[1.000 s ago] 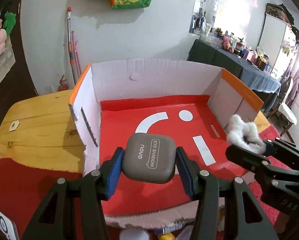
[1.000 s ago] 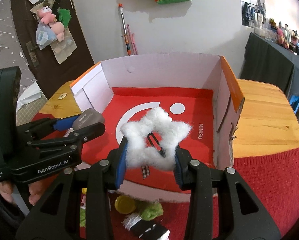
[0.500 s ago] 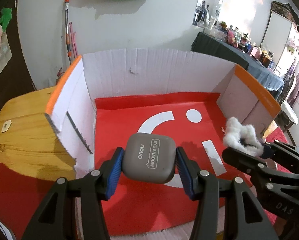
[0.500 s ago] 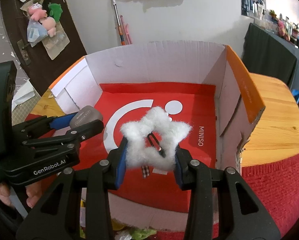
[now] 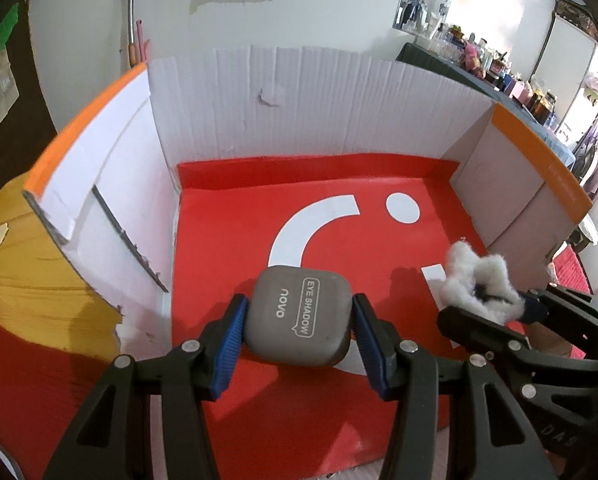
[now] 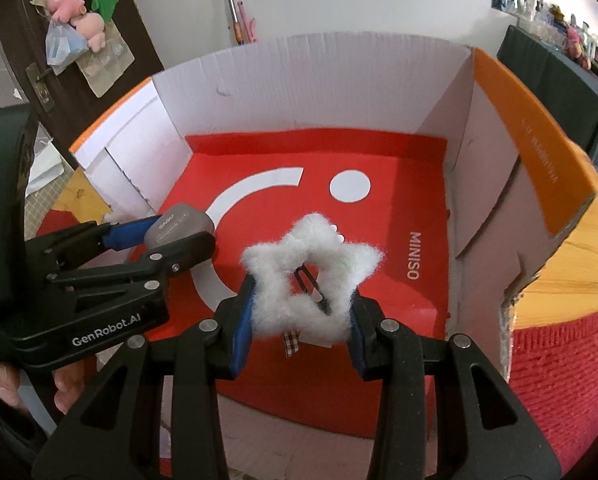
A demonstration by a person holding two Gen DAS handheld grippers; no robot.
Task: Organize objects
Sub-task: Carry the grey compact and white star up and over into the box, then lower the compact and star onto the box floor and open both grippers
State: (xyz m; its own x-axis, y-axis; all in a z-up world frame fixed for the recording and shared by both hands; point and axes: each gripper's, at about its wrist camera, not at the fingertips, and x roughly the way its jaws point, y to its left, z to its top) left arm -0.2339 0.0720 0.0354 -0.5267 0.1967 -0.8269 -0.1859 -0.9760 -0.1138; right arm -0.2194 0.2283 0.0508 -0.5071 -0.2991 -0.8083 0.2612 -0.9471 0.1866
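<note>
Grey case: rounded square compact [image 5: 300, 317], printed "novo" and "EYE SHADOW"; pinched by its two sides between the blue pads; held above the red floor of the box, near the left wall; seen side-on in the right wrist view [image 6: 179, 223].
Left gripper: black two-finger frame [image 5: 299, 330]; jaws pressed onto the grey compact, one pad on each side; seen from the side in the right wrist view [image 6: 171, 232], marked "GenRobot.AI".
White fluffy star: open star-shaped hair clip [image 6: 311, 276], dark metal clasp across its hollow middle, small checked ribbon hanging beneath; pinched at its lower flanks; held over the middle of the box floor; also at the right edge of the left wrist view [image 5: 479, 284].
Right gripper: black frame, blue pads [image 6: 302, 312]; jaws pressed onto the fluffy star; beside the left gripper, apart from it [image 5: 495, 304].
Hand: fingers [image 6: 65, 394] wrapped under the left gripper's handle, lower left of the right wrist view.
Box: open cardboard carton [image 6: 319, 80], white corrugated walls, orange rims on the side flaps, near side folded down; floor red with white arc, dot and "MINISO"; holds nothing but the shadows of the two grippers.
Table: wooden top [image 5: 23, 280] under the box.
Red cloth: textured cover [image 6: 559, 380] on the near part of the table, right of the box.
</note>
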